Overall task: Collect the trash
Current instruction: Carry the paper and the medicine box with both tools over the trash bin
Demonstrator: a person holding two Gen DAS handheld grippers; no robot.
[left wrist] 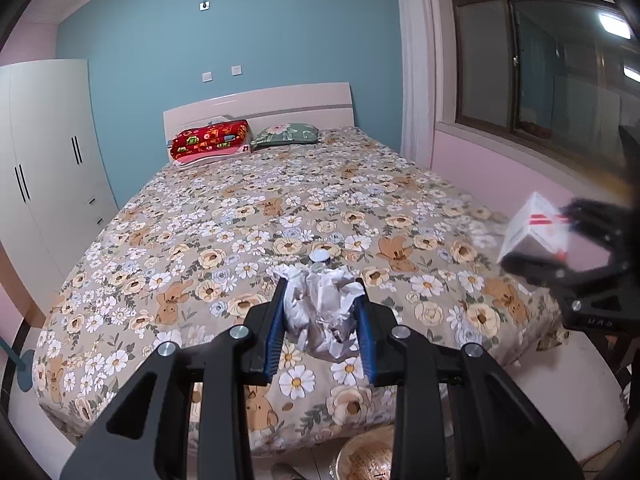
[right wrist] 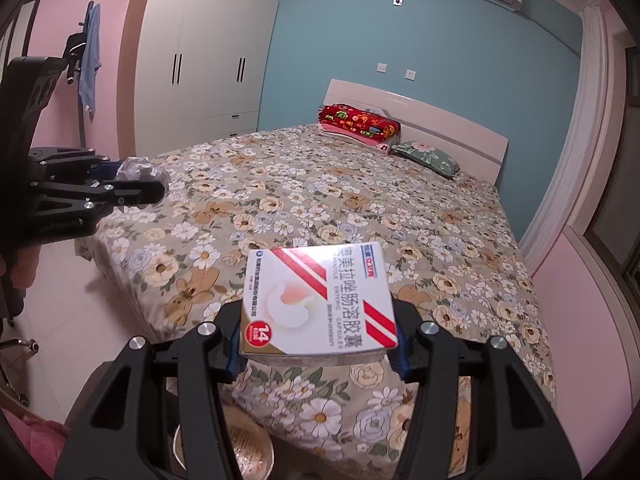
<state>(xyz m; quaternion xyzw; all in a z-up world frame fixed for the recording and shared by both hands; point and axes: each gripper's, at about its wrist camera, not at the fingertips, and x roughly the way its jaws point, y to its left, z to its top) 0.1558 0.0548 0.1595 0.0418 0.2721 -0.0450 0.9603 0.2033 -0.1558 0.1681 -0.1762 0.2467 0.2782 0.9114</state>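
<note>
Crumpled paper wad (left wrist: pixel 322 312) pinched between blue pads of left gripper (left wrist: pixel 323 322), held above foot end of floral bed (left wrist: pixel 224 216). Small white cap (left wrist: pixel 319 256) seen on bedspread just beyond wad. Medicine box (right wrist: pixel 318 300) (white, red stripes) clamped flat in right gripper (right wrist: pixel 318 354), raised over bed's near corner. Round basket (right wrist: pixel 240 448) partly seen on floor below.

Crumpled matt paper wad (left wrist: pixel 322 312), glossy cardboard box (right wrist: pixel 318 302), soft floral cloth bedspread (left wrist: pixel 248 216) — glossy headboard (left wrist: pixel 260 106)
</note>
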